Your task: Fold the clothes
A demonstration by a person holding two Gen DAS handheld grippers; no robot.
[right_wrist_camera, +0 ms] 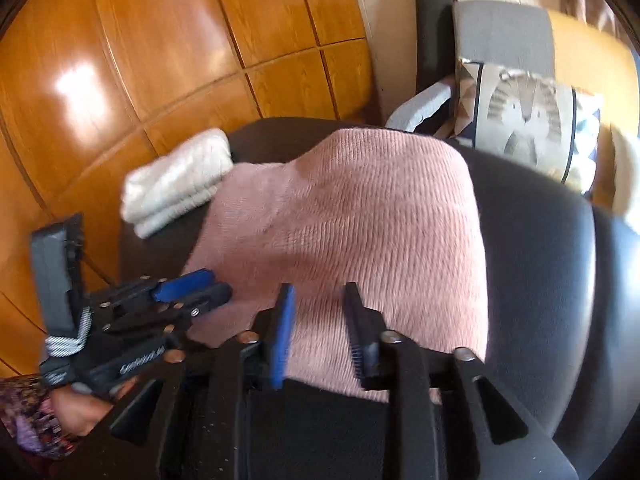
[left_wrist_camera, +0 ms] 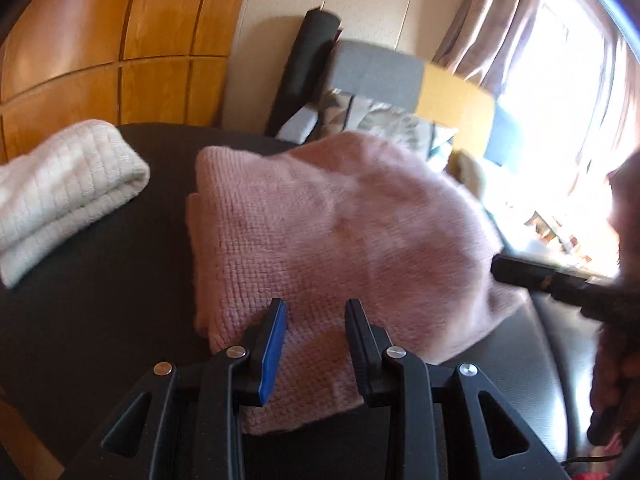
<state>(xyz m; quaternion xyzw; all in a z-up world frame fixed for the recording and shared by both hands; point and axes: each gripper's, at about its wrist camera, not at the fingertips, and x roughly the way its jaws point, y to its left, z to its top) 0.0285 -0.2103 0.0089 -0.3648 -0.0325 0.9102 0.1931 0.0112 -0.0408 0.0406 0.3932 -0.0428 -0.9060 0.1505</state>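
Dark bench | pink knit: folded, soft, light, limp; grip near hem | left gripper, right gripper: fingers spread, nothing pinched.

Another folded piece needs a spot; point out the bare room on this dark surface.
Free: the dark strip between the white folded knit and the pink knit, and the bare stretch right of the pink knit, toward the patterned cushion. Crowded: the near edge, where both tongs work.
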